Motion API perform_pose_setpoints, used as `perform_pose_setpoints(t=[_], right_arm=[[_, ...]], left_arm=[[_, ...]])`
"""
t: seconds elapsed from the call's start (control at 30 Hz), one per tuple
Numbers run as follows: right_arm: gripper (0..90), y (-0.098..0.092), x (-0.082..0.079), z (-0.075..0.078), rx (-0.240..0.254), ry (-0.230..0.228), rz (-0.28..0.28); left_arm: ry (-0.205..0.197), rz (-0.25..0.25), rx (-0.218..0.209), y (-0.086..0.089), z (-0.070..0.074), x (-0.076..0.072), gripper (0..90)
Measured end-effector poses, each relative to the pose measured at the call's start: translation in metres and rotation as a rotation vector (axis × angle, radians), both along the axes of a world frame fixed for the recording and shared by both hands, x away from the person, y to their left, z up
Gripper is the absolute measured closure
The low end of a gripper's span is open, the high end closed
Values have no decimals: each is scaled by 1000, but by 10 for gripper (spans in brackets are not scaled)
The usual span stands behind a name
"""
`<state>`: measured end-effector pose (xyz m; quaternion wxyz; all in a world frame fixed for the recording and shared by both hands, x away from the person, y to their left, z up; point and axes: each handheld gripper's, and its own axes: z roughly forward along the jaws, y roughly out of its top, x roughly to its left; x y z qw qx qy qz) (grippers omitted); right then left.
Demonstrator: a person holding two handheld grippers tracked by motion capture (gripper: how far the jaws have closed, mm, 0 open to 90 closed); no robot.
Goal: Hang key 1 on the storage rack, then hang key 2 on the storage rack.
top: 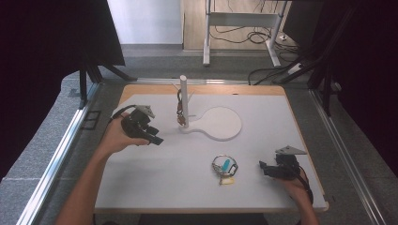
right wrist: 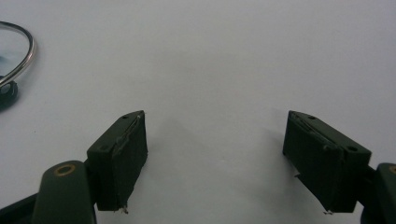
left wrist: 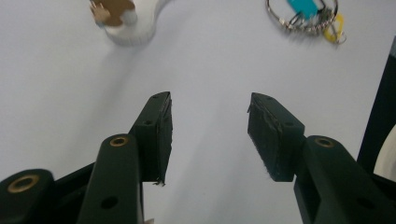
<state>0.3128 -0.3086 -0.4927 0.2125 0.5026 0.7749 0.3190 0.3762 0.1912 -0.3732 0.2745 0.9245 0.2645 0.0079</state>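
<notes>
A grey floor is seen around a big white table [top: 155,187], and a desk frame [top: 241,21] with loose cables [top: 244,35] is seen at the far side of the room. Dark curtains are hung at the left and the right. The table top is edged in wood along its far and right sides.

A white stand [top: 220,124] is set in the far middle of the table. It is made of a flat round plate and a tall post [top: 184,101] that is stood straight up. A small brown thing [top: 179,108] is hung on the post.

A key ring [top: 224,167] is laid flat near the middle of the table, a bit to the right. Its round ring is at the far end and its yellow tag at the near end, so its long side is run from far to near.

The left gripper [top: 156,139] is held at the left, pointed toward the right and near side. Its jaws are kept apart, with nothing between them. The right gripper [top: 264,168] is held at the near right, just beside the key ring and pointed left at it. Its jaws are kept wide apart, with only bare table between them.
</notes>
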Motion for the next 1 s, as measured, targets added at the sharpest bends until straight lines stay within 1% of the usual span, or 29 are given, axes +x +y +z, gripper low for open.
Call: perform_pose_setpoints(t=[0.1,0.23,0.33,0.37,0.4,0.43,0.5,0.53,0.63,0.67,0.7,0.73,0.77,0.8,0.83,0.87,0.9,0.93,0.97,1.0], right_arm=[[219,0,0,0,-2,-2,1],[219,0,0,0,-1,-2,3],[219,0,0,0,0,-1,2],[219,0,0,0,0,-1,2],[220,0,1,0,1,0,1],[216,0,1,0,4,2,0],[215,0,2,1,9,9,0],[216,0,2,1,13,12,-2],[218,0,3,2,16,13,-3],[218,0,3,3,19,10,-6],[218,0,3,3,19,10,-6],[219,0,2,5,20,2,-8],[221,-1,1,10,31,-18,-17],[221,-1,1,10,31,-18,-17],[222,-1,1,13,38,-27,-21],[222,0,0,16,46,-35,-22],[222,0,0,16,46,-35,-22],[224,0,-1,17,46,-40,-21],[230,1,-1,19,48,-47,-18],[248,4,-1,24,53,-68,-6]], left_arm=[[3,8,3,0,-10,-9,505],[-12,17,8,0,-19,-20,503],[-16,10,2,-2,-26,-29,501],[-17,7,6,-3,-28,-32,501],[-14,-2,19,-4,-32,-34,501],[-11,5,16,-6,-34,-36,497],[-20,-5,34,-9,-39,-40,489],[-19,-9,36,-11,-42,-43,487],[-8,-7,18,-12,-48,-46,485],[-3,5,12,-11,-53,-48,485],[-3,5,12,-11,-53,-48,484],[-7,7,15,-11,-54,-48,484],[-17,9,23,-11,-55,-49,473],[-21,9,23,-11,-55,-50,473],[-24,8,17,-11,-55,-50,468],[-24,10,0,-11,-55,-52,463],[-26,10,-6,-12,-55,-52,463],[-23,10,-5,-13,-56,-53,463],[-17,3,6,-14,-57,-52,462],[-20,5,17,-14,-58,-52,458]])
